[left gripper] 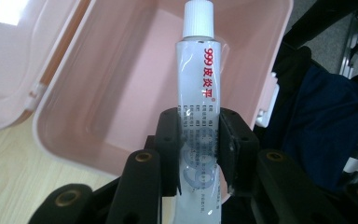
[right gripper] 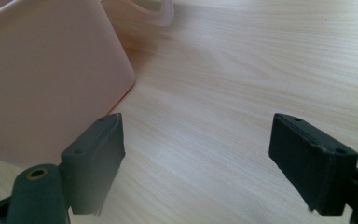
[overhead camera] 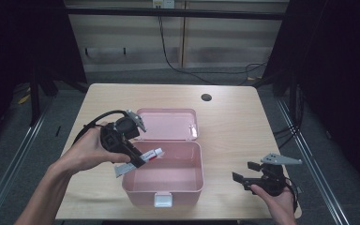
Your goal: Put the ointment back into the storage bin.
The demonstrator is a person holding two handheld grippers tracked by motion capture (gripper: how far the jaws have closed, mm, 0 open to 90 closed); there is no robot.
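Two tools | left tool [overhead camera: 143, 159] grasping tube [overhead camera: 152, 154] over box [overhead camera: 187, 187] | right tool [overhead camera: 243, 174] released, low

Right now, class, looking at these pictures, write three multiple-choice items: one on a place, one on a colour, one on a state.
1. Where is the ointment tube?
A. On the table
B. Held over the open pink box
C. On the lid

2. What colour is the tube's cap?
A. White
B. Red
C. Black

3. How is the right claw?
A. Shut on the box
C. Holding a tube
B. Open, nothing between its jaws

Answers: 1 B, the left claw grips it above the box; 2 A, the cap shows white; 3 B, bare table shows between the jaws.
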